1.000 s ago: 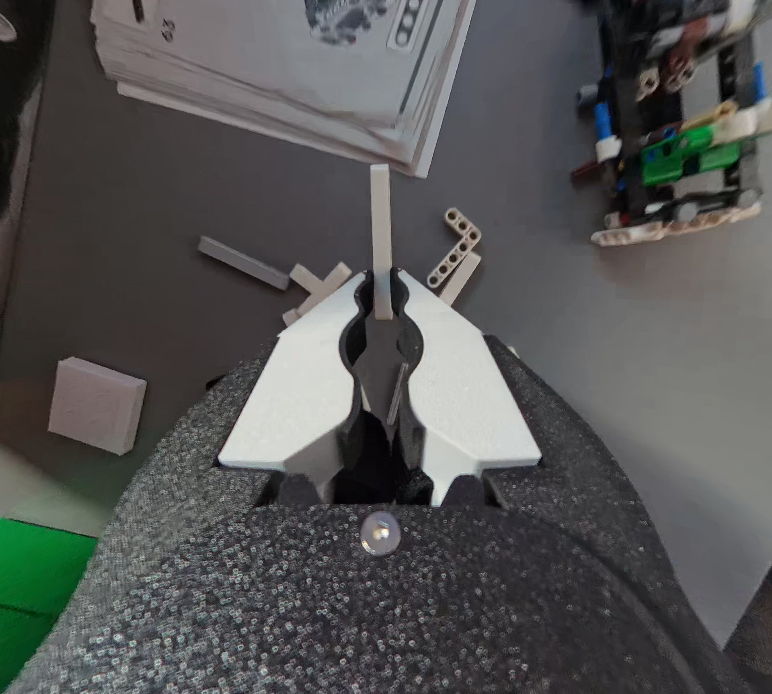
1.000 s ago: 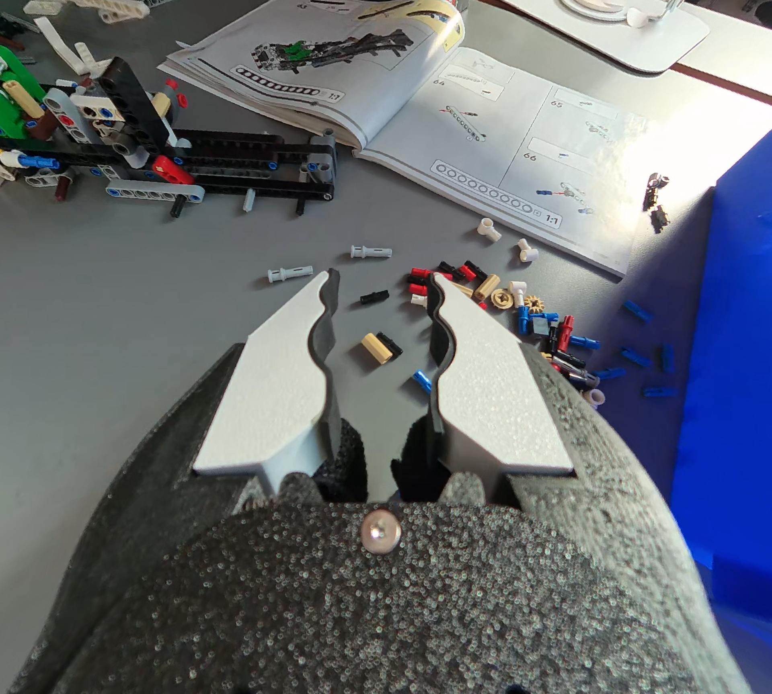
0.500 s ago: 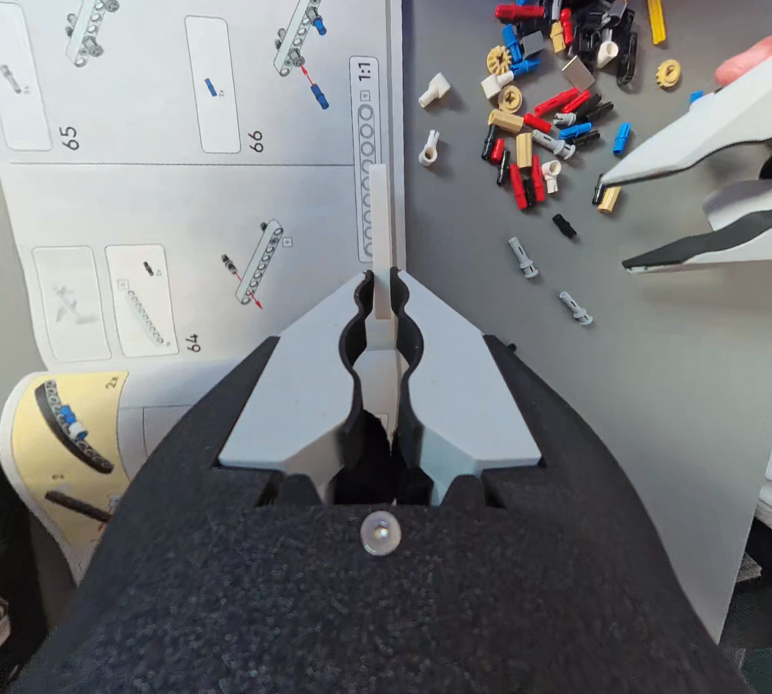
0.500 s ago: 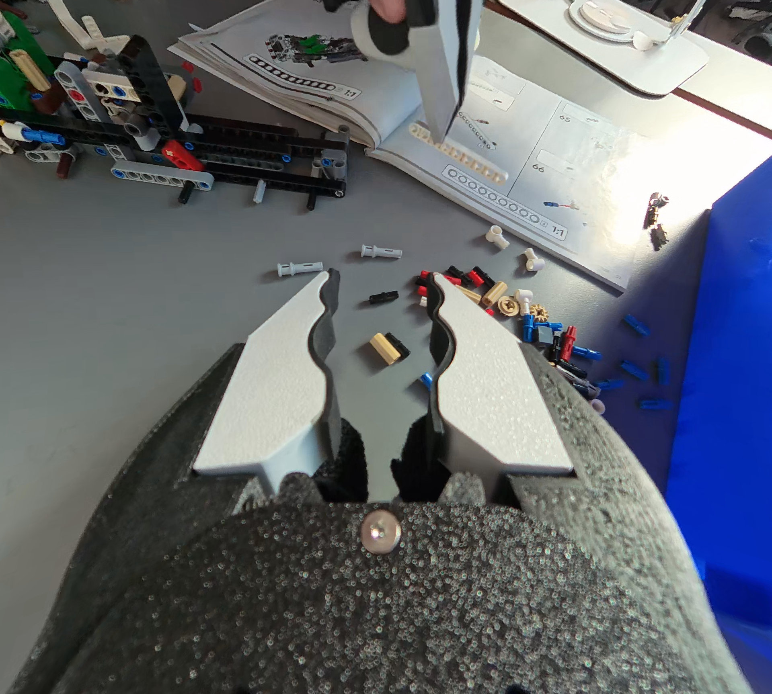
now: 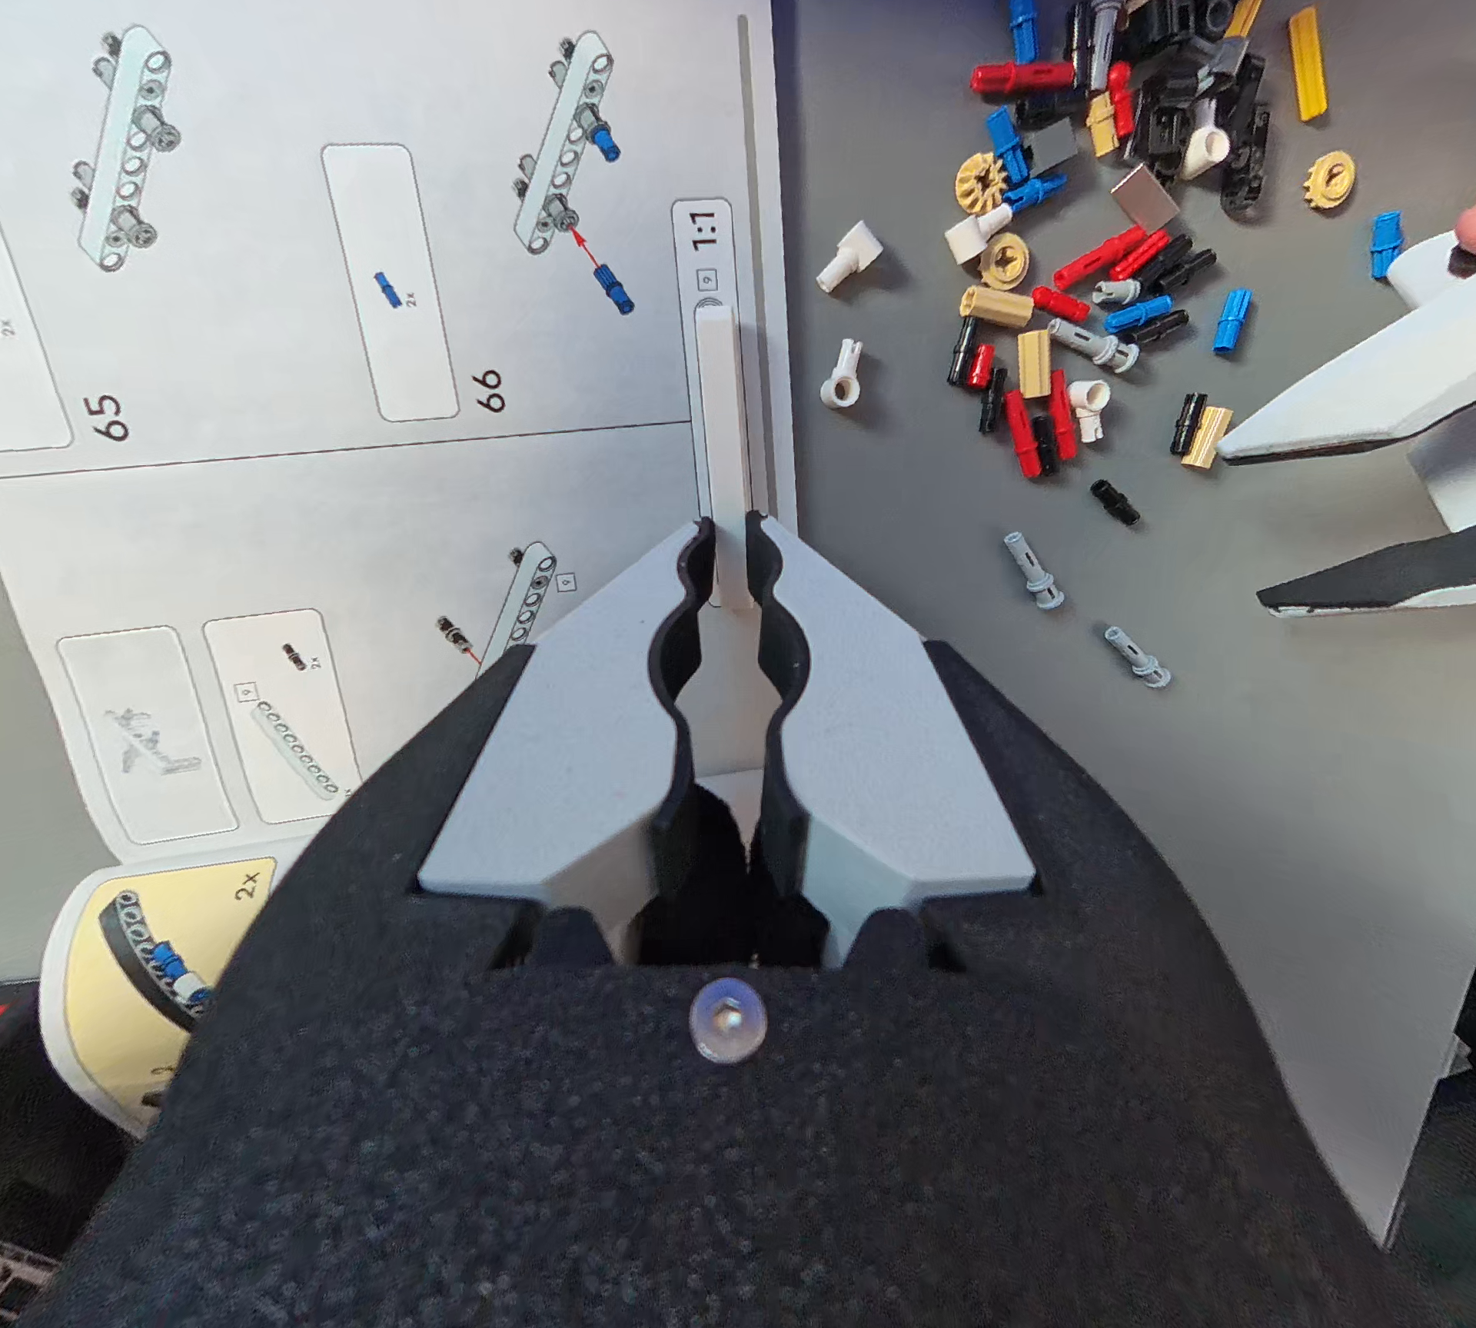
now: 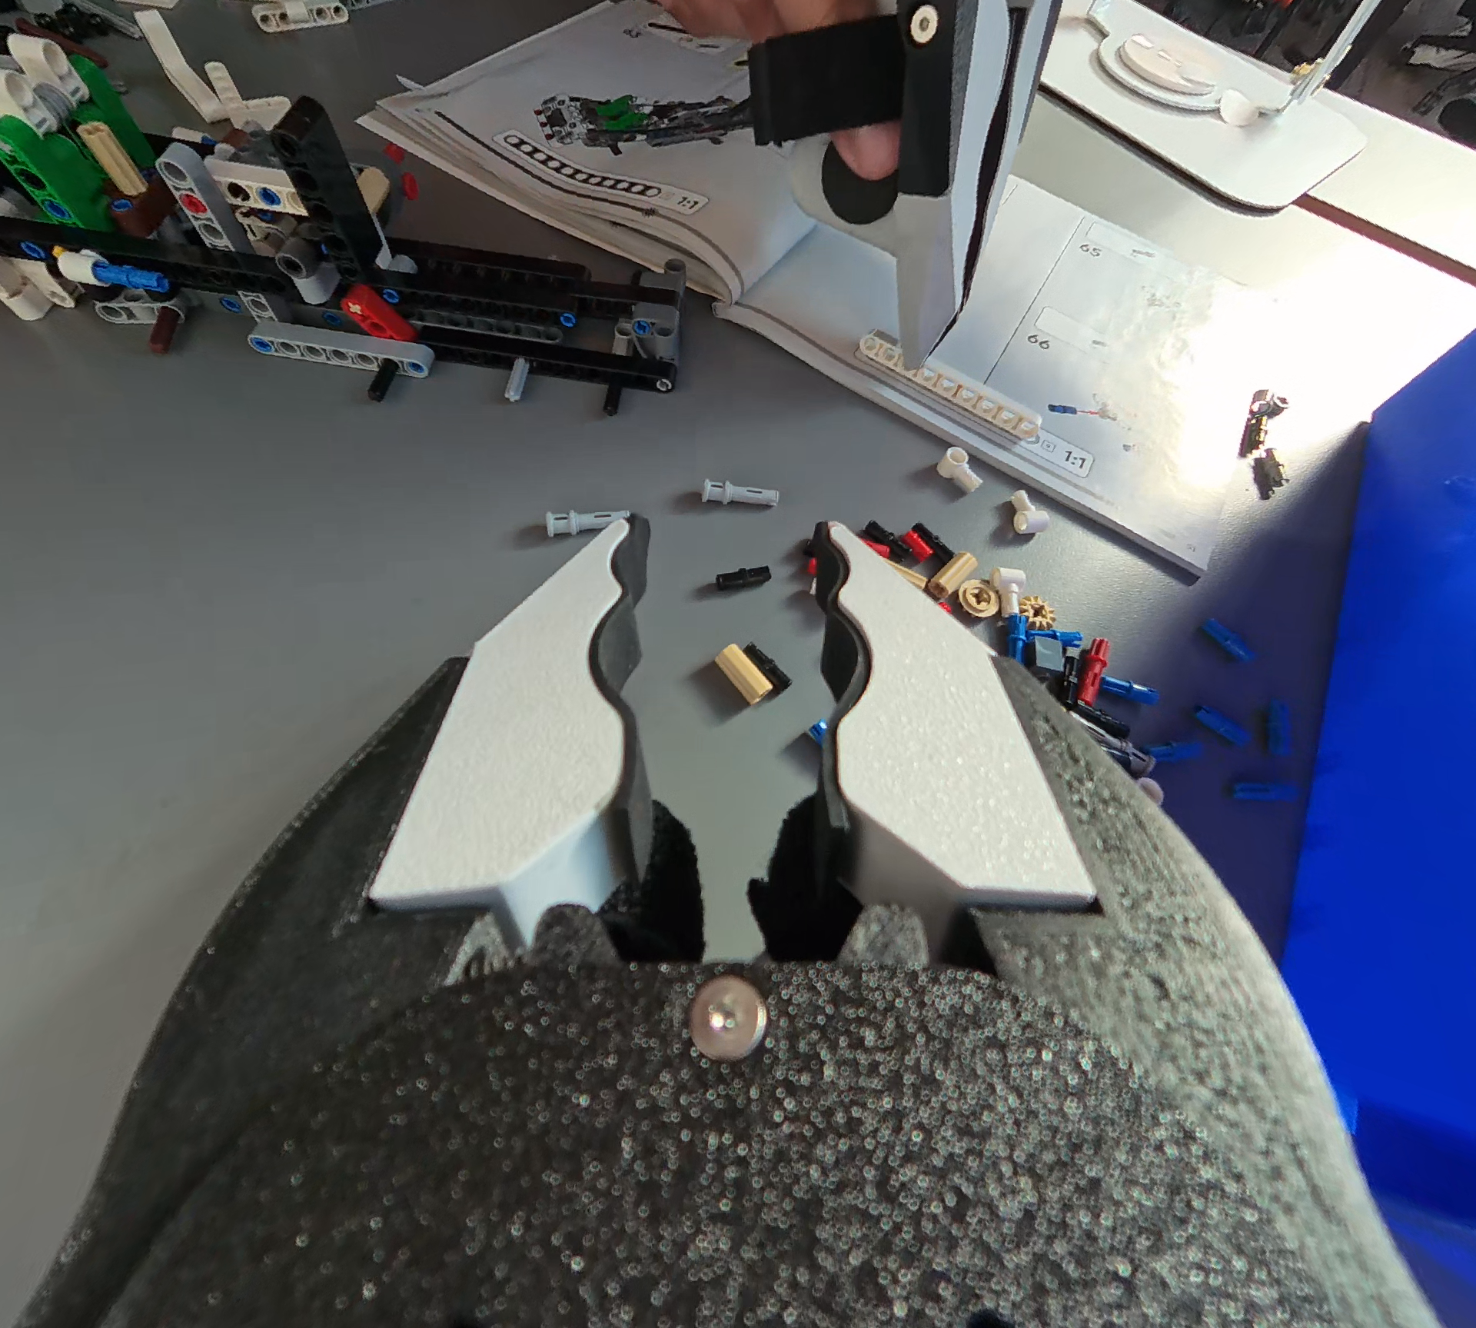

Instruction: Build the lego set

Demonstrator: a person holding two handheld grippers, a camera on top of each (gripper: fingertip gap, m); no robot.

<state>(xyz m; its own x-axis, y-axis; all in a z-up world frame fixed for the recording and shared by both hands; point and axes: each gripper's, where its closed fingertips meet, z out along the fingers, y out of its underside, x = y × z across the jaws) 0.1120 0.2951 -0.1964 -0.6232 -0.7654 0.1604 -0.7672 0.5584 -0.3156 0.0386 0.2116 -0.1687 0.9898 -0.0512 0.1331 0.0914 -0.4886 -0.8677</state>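
Note:
My left gripper [image 5: 728, 531] is shut on one end of a long white beam [image 5: 723, 427]. The beam lies along the printed scale bar at the edge of the open instruction booklet [image 5: 319, 251]. The right wrist view shows the left gripper [image 6: 930, 347] pointing down, with the beam [image 6: 958, 395] flat on the page. My right gripper [image 6: 728, 539] is open and empty, low over the grey table. A tan connector with a black pin [image 6: 747, 670] and a loose black pin [image 6: 743, 577] lie between its fingers. It also shows in the left wrist view [image 5: 1246, 527].
A pile of small coloured pins and gears [image 5: 1102, 235] lies right of the booklet. Two grey pins [image 6: 587, 521] lie near my right fingertips. The partly built black and green model [image 6: 319, 267] stands at the left. A blue box [image 6: 1398, 650] rises on the right, a white stand [image 6: 1198, 91] behind. Some 12 cm of space lies between my two pairs of fingers.
My left gripper swung with the white beam from above loose grey parts to the booklet and lowered it onto the scale bar. The right gripper stayed open and hardly moved.

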